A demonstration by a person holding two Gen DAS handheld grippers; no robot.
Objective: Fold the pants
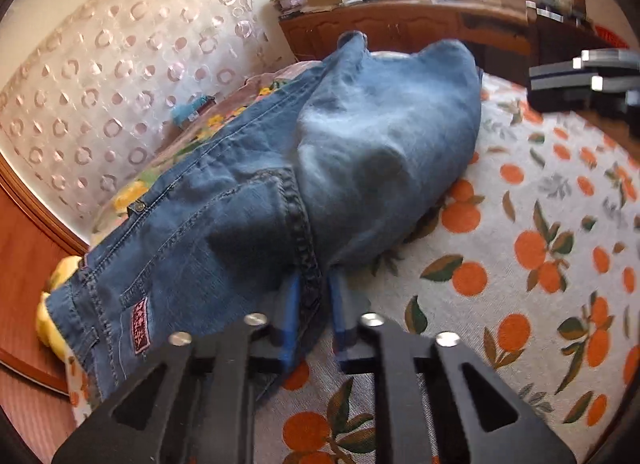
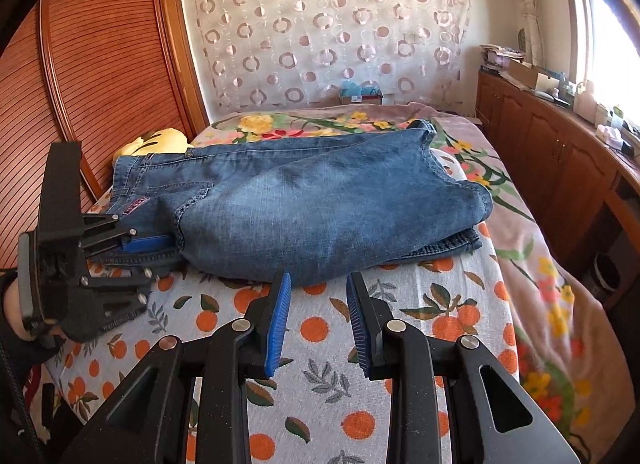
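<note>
Black left gripper point(image 1: 314, 296) and right gripper point(image 2: 318, 320), blue pads, silver screws.

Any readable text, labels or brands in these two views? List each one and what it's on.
None can be read.
Red patch on the jeans: lettering there, too blurred to make out.
Boxes at the far end of the bed: print too small.
Papers on the cabinet: too small.

Folded jeans point(image 2: 304, 200) on bed; left hand-held gripper point(image 2: 160, 250) clamps hem, right hand-held gripper point(image 2: 319, 296) apart, empty.
</note>
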